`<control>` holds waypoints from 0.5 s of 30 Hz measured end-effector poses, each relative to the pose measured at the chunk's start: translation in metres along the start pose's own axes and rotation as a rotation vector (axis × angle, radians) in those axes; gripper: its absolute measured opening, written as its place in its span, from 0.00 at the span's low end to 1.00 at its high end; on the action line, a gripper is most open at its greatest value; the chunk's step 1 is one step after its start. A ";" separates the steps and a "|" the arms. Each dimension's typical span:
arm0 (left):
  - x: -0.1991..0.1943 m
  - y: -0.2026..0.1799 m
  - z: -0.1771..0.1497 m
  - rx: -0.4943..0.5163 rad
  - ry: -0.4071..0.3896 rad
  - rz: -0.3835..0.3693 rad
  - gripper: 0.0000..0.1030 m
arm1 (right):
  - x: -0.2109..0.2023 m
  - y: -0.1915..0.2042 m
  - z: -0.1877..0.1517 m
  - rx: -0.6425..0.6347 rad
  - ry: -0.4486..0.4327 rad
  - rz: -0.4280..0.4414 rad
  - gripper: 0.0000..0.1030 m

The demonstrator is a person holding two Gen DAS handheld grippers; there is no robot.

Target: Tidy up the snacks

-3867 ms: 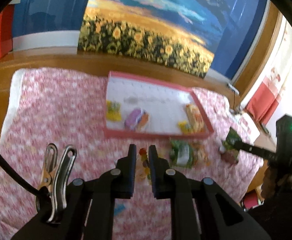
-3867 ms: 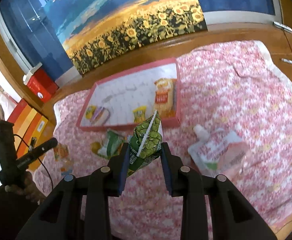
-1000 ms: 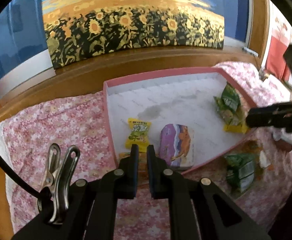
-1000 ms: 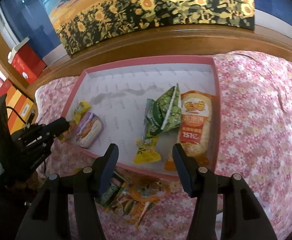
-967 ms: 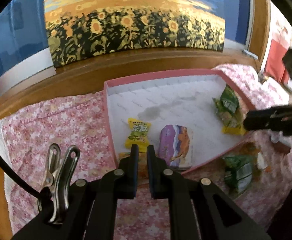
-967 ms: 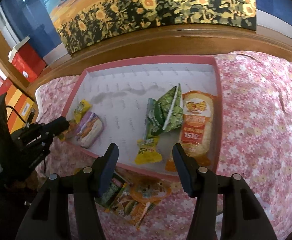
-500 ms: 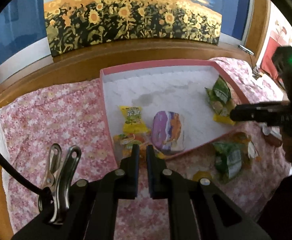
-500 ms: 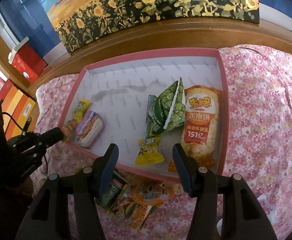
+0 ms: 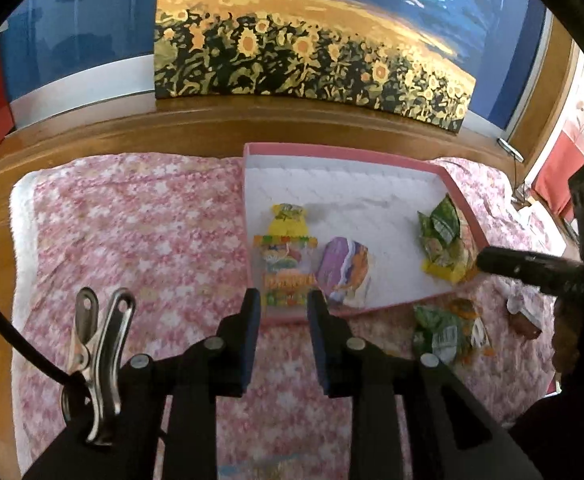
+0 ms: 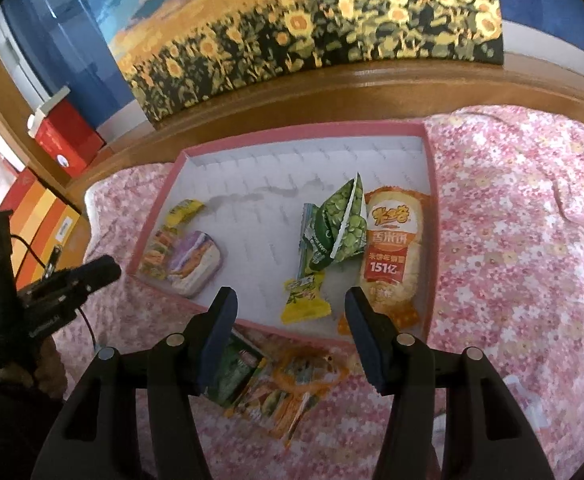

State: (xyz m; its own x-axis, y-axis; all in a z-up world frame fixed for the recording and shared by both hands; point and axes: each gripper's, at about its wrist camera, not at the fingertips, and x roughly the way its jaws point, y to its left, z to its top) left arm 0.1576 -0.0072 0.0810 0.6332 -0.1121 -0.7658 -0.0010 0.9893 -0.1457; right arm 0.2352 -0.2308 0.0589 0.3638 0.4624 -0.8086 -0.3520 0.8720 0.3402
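Note:
A pink-rimmed tray [image 9: 331, 153] [image 10: 292, 130] lies on the pink floral cloth. In it are a clear candy bag [image 9: 284, 270] [image 10: 156, 254], a yellow packet [image 9: 288, 219], a purple packet [image 9: 347, 267] [image 10: 196, 261], a green pea bag [image 10: 339, 226] [image 9: 439, 222], a small yellow packet [image 10: 304, 297] and an orange rice-cracker bag [image 10: 391, 252]. My left gripper [image 9: 283, 307] is open, just behind the candy bag at the tray's near edge. My right gripper [image 10: 290, 314] is open and empty over the tray's near rim.
Loose snack packets [image 10: 276, 384] [image 9: 447, 330] lie on the cloth in front of the tray. A sunflower painting [image 9: 311, 52] leans on the wooden ledge behind. Red and orange boxes [image 10: 66, 136] stand at the left. A white pouch [image 10: 527, 404] lies at the right.
My left gripper has opened and let the candy bag drop into the tray's near left corner. My right gripper stays open; it released the pea bag earlier.

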 end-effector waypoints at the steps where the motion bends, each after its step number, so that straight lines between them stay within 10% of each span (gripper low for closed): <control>1: -0.005 -0.001 -0.003 -0.003 -0.008 -0.002 0.26 | -0.006 0.002 -0.002 -0.003 -0.013 0.002 0.56; 15: -0.049 -0.029 -0.022 0.016 -0.073 -0.023 0.34 | -0.056 0.010 -0.036 0.019 -0.100 0.069 0.56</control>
State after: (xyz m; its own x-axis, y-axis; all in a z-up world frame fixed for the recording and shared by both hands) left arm 0.1097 -0.0329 0.1087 0.6873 -0.1285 -0.7149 0.0265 0.9880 -0.1521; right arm 0.1804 -0.2537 0.0908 0.4241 0.5342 -0.7313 -0.3627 0.8401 0.4033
